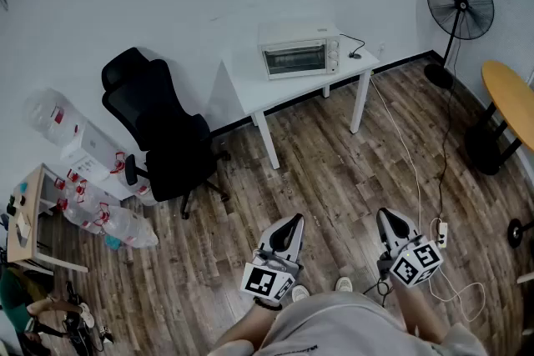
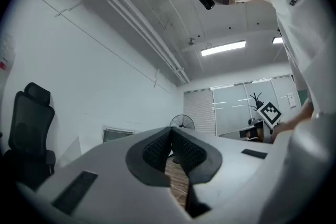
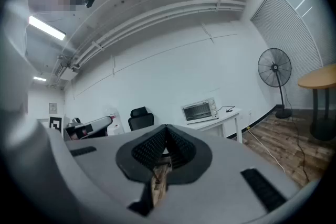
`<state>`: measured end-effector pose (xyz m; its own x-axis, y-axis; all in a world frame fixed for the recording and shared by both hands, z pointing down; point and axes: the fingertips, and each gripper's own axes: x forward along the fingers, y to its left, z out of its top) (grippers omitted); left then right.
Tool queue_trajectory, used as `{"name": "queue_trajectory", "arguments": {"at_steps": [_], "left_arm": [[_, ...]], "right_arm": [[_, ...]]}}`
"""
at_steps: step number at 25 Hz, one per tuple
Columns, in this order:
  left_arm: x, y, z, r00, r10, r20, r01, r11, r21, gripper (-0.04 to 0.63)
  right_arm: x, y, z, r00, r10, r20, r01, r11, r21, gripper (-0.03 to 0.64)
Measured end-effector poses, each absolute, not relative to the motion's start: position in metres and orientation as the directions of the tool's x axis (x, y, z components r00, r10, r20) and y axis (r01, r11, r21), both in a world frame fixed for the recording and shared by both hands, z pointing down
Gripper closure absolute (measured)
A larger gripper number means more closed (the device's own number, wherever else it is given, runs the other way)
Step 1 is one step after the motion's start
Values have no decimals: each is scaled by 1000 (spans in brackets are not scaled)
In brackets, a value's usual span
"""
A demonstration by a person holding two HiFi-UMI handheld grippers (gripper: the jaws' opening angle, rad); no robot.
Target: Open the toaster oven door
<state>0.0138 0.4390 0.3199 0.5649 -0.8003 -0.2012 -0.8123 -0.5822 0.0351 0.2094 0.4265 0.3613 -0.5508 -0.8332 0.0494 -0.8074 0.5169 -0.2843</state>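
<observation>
My left gripper (image 1: 289, 223) and right gripper (image 1: 388, 217) closed, empty. Toaster oven (image 1: 299, 54) on bench (image 1: 250, 92), well apart: 12 o'clock from left, 11 from right.

Smooth painted-metal toaster oven (image 1: 299, 50), matt white table (image 1: 246, 83), grained wood-plank floor (image 1: 334, 171)

White toaster oven (image 1: 299, 51), door closed, upright on table (image 1: 250, 87)

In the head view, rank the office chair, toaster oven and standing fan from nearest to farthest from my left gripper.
From the left gripper:
1. Office chair, to its left, nearest.
2. Toaster oven, ahead on the white table.
3. Standing fan, far right corner, farthest.
</observation>
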Motion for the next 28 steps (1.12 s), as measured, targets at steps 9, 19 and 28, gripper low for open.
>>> {"name": "queue_trajectory", "arguments": {"at_steps": [9, 19, 28], "left_arm": [[10, 444, 318, 571, -793, -213, -806, -591, 41, 589], [-17, 450, 326, 570, -790, -225, -797, -599, 85, 589], [-38, 440, 343, 576, -790, -212, -783, -607, 137, 589]], "right_arm": [[201, 429, 359, -546, -836, 50, -811, 513, -281, 600], [172, 425, 354, -543, -839, 42, -816, 515, -264, 598], [162, 411, 359, -493, -868, 67, -849, 463, -255, 598]]}}
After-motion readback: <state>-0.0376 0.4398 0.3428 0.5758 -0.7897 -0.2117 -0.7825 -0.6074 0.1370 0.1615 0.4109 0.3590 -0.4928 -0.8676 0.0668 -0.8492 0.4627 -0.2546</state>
